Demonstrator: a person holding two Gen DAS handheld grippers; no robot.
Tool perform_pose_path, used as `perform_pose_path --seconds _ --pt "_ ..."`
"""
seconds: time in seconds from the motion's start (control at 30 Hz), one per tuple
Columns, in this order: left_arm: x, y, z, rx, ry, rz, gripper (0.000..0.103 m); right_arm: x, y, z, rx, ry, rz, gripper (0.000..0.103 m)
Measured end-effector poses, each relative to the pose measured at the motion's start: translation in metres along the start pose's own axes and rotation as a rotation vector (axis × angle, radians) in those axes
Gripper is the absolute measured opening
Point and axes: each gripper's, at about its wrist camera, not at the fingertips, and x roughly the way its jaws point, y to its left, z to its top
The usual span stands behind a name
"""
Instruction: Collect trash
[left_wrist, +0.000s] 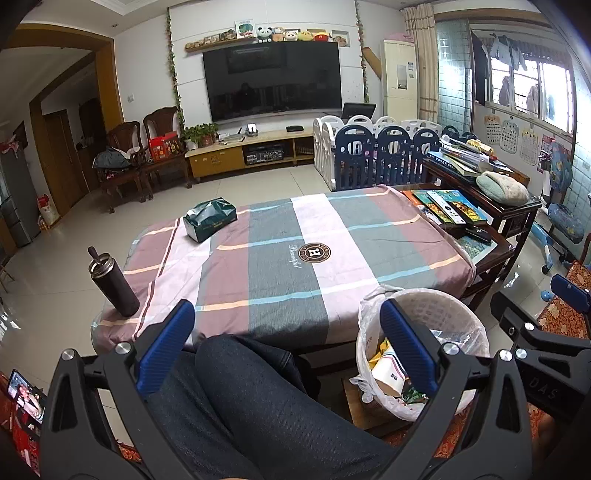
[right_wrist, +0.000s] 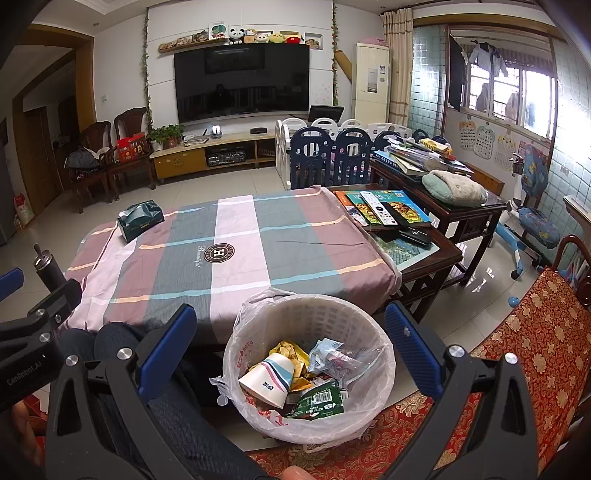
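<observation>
- Nearest to the lens, the left hand-held gripper (left_wrist: 287, 343) stands spread wide with nothing between its blue ribbed pads, hanging over the person's dark denim-clad knee (left_wrist: 236, 398).
- Beside it, the right hand-held gripper (right_wrist: 291, 354) is likewise released and empty, its jaws wide apart and framing the bin below without touching it.
- Just beyond sits the white round plastic wastebasket lined with a clear bag (right_wrist: 369, 325), on the floor against the near edge of the worktop; it holds a crumpled white paper cup (right_wrist: 267, 382), a yellow snack wrapper (right_wrist: 290, 350) and a green foil packet (right_wrist: 319, 400).
- Farther on, the worktop under its pink, grey and white checked cloth (right_wrist: 236, 258) shows no loose litter; only a dark green tissue pack (right_wrist: 140, 219) and a black insulated bottle (left_wrist: 112, 282) stand on it.
- Judging by this, collecting looks essentially finished, with nothing obvious left to pick up.
</observation>
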Motion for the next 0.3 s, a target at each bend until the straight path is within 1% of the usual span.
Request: perform_pose_path --seconds 0.13,0.3 --pt "0.003 0.000 -0.003 -0.004 0.021 0.000 0.100 0.001 -0.001 -0.002 0.002 0.003 0.000 0.100" --pt "0.011 0.006 -0.003 -0.036 0.055 0.004 0.100 0.002 -0.001 -0.004 0.004 0.006 0.001 0.100"
